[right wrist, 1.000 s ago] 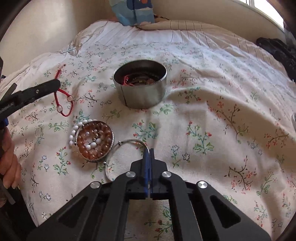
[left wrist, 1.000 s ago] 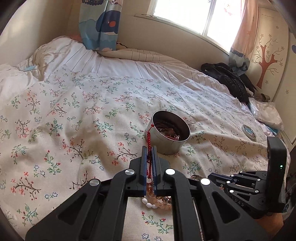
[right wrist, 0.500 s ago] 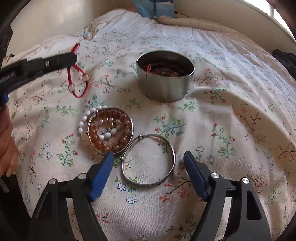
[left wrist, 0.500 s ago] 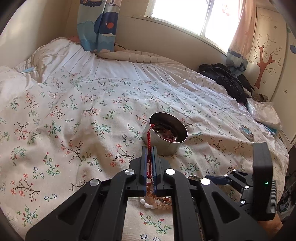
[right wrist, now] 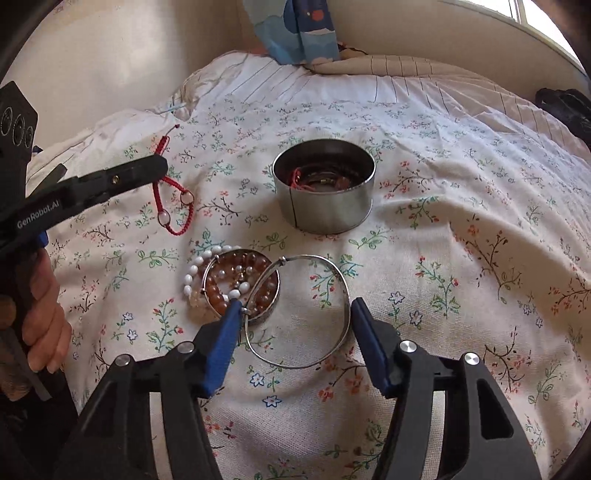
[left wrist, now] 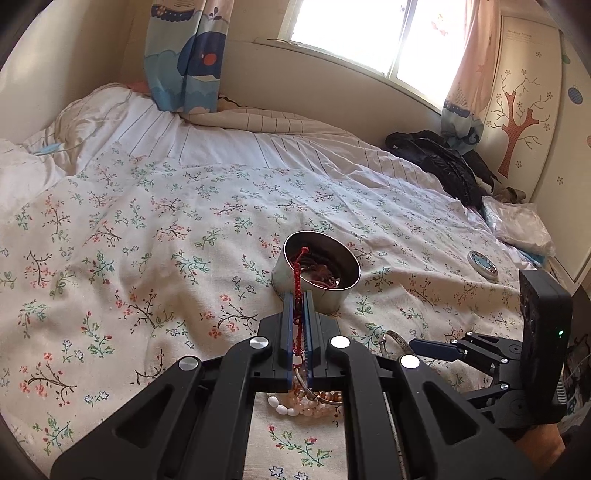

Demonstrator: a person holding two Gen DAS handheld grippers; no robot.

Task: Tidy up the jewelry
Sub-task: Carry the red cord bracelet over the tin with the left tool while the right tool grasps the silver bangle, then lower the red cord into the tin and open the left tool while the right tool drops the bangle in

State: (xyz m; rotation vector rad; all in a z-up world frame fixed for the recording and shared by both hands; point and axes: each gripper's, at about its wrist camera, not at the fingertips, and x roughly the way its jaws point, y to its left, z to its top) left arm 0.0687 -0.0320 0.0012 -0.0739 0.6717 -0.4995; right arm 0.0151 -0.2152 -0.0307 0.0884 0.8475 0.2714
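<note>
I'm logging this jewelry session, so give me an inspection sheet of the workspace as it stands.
Surface: floral bedspread, wrinkled.
Job's things: metal tin holding jewelry; lid with bead bracelets; silver bangle leaning on the lid; red cord bracelet.
Clutter: small round tin; dark jacket.
Grippers: left gripper shut on the red cord bracelet; right gripper open, jaws just closing, astride the bangle.
Cables: nothing seen.
Surroundings: window, curtains.

Home bedroom, I'm working over a bed [left wrist: 155,236] with a floral quilt and a striped sheet bunched at the far side. Cartoon whale curtain [left wrist: 184,55] hangs by a bright window [left wrist: 369,33]. Tree decal on the wardrobe door [left wrist: 517,122], dark jacket [left wrist: 439,162] dumped at the bed's edge.
</note>
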